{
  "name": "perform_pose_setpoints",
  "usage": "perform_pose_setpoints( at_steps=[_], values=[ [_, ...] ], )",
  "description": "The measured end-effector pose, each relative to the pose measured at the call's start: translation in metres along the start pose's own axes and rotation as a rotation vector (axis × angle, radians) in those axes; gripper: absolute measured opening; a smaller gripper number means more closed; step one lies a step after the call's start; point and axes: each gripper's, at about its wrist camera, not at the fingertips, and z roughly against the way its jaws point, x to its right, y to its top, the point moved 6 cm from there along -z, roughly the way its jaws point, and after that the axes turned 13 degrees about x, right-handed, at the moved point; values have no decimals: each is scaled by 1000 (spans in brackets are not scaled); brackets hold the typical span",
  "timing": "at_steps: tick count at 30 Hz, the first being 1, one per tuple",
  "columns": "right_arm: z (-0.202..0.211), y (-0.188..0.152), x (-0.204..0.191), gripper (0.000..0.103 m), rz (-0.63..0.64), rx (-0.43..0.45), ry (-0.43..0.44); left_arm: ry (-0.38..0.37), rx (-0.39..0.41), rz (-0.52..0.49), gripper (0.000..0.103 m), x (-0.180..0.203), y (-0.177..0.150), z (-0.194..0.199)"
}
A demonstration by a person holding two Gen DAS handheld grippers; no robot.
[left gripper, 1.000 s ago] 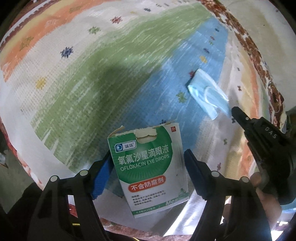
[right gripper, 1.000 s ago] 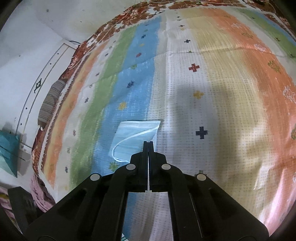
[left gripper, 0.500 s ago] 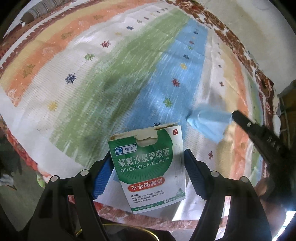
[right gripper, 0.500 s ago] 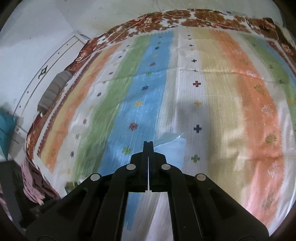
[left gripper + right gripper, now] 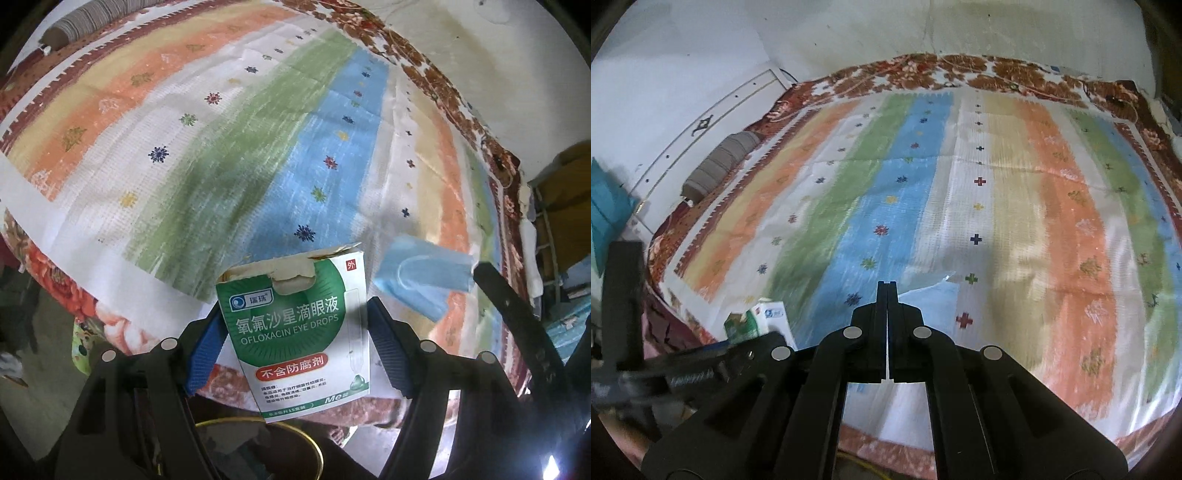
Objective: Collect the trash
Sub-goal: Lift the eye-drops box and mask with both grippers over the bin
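My left gripper [image 5: 293, 325] is shut on a torn green and white eye-drops box [image 5: 295, 321], held above the near edge of the bed. The box also shows in the right wrist view [image 5: 761, 317]. My right gripper [image 5: 887, 291] is shut on a light blue face mask [image 5: 931, 291], which hangs from its tips above the striped bedspread [image 5: 997, 206]. In the left wrist view the mask [image 5: 424, 284] dangles from the right gripper's tip [image 5: 480, 269], just right of the box.
A round bin with a yellow rim [image 5: 258, 450] sits below the left gripper, off the bed's edge. A striped bolster [image 5: 716, 166] lies at the bed's far left. A white wall [image 5: 849, 33] stands behind the bed.
The right gripper lifted the mask off the bedspread and drew it back toward the bed's near edge. The left gripper pulled back with the box; the bin came into view beneath it.
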Motion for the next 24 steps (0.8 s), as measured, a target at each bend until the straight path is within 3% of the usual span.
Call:
perform_pose_setpoints(
  at_steps=[12, 20, 24],
  values=[
    [76, -33, -36, 0, 35, 46, 42, -89, 83, -140, 73, 3, -25, 68],
    [117, -65, -45, 0, 16, 55, 84, -190, 63, -158, 73, -6, -61, 93],
    [138, -91, -50, 0, -1, 46, 117, -214, 106, -242, 73, -1, -78, 112]
  ],
)
